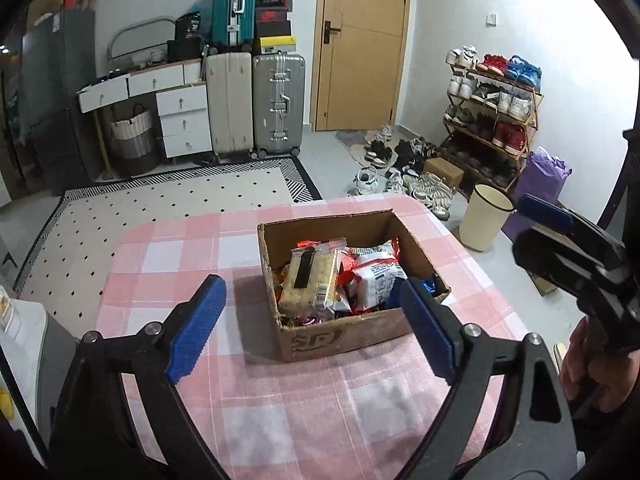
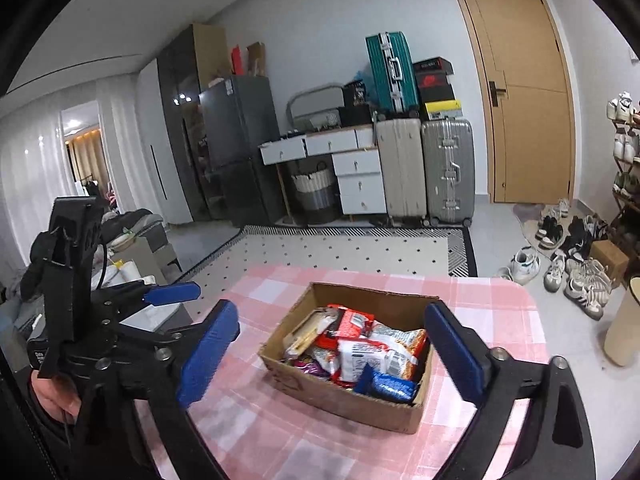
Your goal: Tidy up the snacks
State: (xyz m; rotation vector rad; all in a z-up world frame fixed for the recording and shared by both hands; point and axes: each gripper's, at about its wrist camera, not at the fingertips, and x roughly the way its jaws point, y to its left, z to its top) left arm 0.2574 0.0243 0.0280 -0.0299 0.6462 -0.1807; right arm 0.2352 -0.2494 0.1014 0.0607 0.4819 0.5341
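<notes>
An open cardboard box (image 1: 344,336) stands on a table with a pink checked cloth (image 1: 280,412). It holds several snack packets: a pale cracker pack (image 1: 310,280), red and white bags (image 1: 376,280) and a blue packet (image 2: 390,386). The box also shows in the right wrist view (image 2: 360,406). My left gripper (image 1: 316,324) is open and empty, hovering just in front of the box. My right gripper (image 2: 336,354) is open and empty, held above the box's near side. The right gripper shows at the right edge of the left wrist view (image 1: 568,240), and the left gripper at the left of the right wrist view (image 2: 172,294).
A patterned rug (image 1: 160,204) lies beyond the table. Suitcases (image 1: 276,104) and white drawers (image 1: 184,120) stand at the far wall by a wooden door (image 1: 360,44). A shoe rack (image 1: 492,120), loose shoes and a cream bin (image 1: 486,216) are at the right.
</notes>
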